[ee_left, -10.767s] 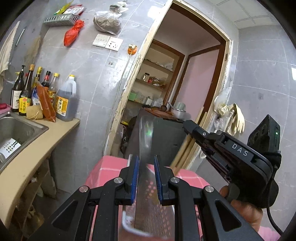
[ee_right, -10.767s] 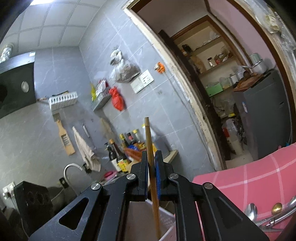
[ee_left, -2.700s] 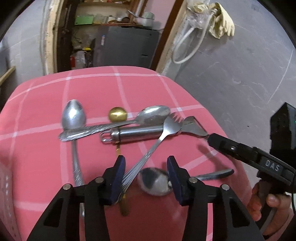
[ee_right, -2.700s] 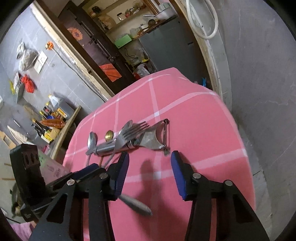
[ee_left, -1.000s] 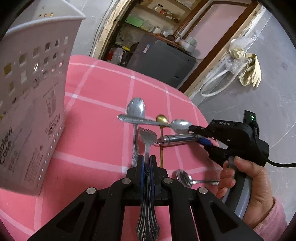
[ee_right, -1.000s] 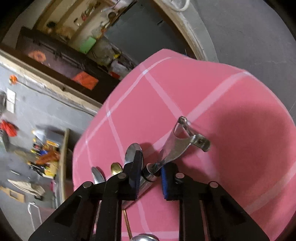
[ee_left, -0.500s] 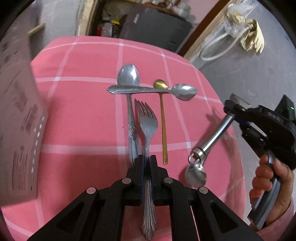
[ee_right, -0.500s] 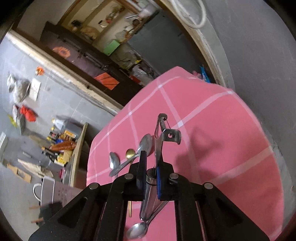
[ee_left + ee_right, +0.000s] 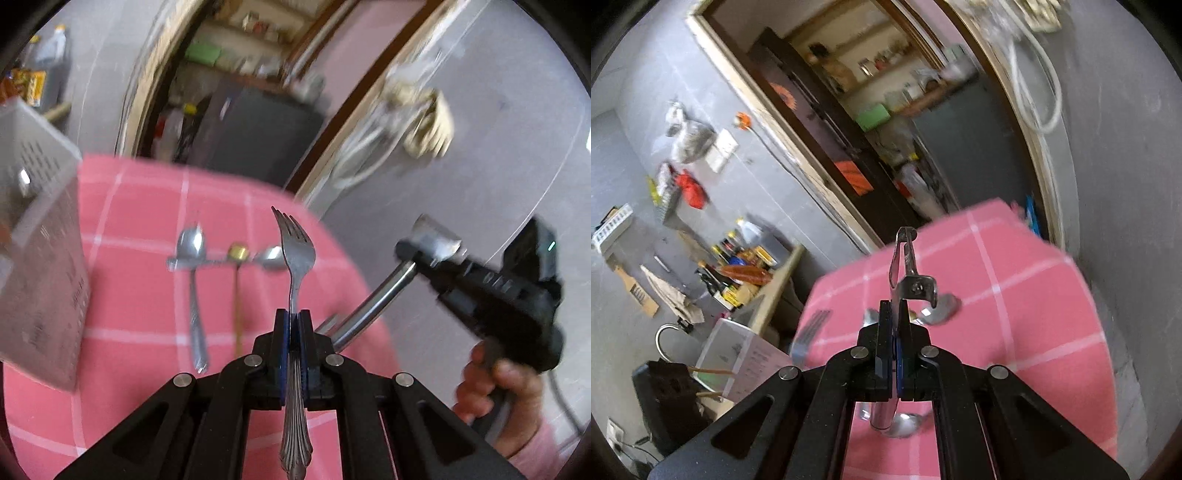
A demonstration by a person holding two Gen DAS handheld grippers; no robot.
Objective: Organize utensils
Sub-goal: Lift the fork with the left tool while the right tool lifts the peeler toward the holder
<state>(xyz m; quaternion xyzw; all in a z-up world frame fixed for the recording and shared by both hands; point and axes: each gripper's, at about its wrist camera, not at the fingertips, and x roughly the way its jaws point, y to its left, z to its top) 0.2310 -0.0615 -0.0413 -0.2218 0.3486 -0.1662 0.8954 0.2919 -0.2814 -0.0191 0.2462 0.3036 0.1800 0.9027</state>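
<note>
Both grippers have lifted since half a second ago, carrying their utensils clear of the pink checked tablecloth (image 9: 129,280). Clamped between the pads of the left gripper (image 9: 294,334), the fork (image 9: 296,254) now stands with its tines raised against the grey wall, where before it lay low over the cloth; its ornate handle runs back between the fingers toward the camera. Just to its right in the left wrist view, the right gripper (image 9: 424,258) is closed on a steel peeler (image 9: 373,302), whose tubular handle slants down toward the cloth, higher than a moment ago. From the right wrist view the same gripper (image 9: 895,332) pinches the peeler (image 9: 905,266) with its blade head pointing up and away.

On the cloth beyond, a spoon (image 9: 192,258), a gold spoon (image 9: 237,254) and a third spoon laid across them (image 9: 269,256) lie as they did earlier. At the left edge the white perforated utensil holder (image 9: 40,258) has come back further into sight, blurred by motion.
</note>
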